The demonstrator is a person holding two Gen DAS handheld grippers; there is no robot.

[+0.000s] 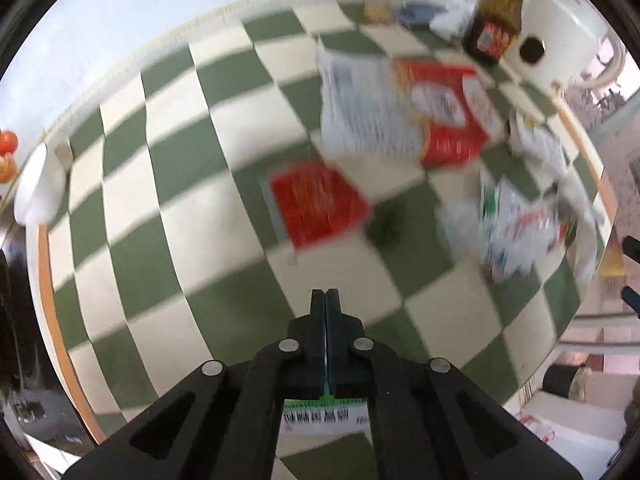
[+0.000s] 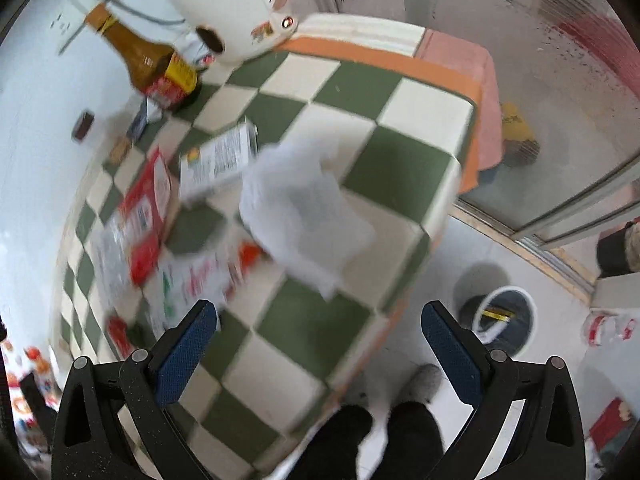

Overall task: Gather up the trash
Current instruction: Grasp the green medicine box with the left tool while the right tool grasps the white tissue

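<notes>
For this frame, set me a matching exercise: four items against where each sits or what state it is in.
Items:
1. left tongs
2. right tongs
3. brown bottle
4. bin

Places or states:
A. on the floor beside the table
B. standing next to the white appliance
C. pressed shut
D. spread wide, nothing between them

Pairs: 1-C, 2-D, 3-B, 4-A

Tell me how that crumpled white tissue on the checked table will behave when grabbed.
The tissue looks crumpled and thin, so probably floppy and very light. It will likely squash between the open right gripper fingers rather than slip, and drift if pushed.
</notes>
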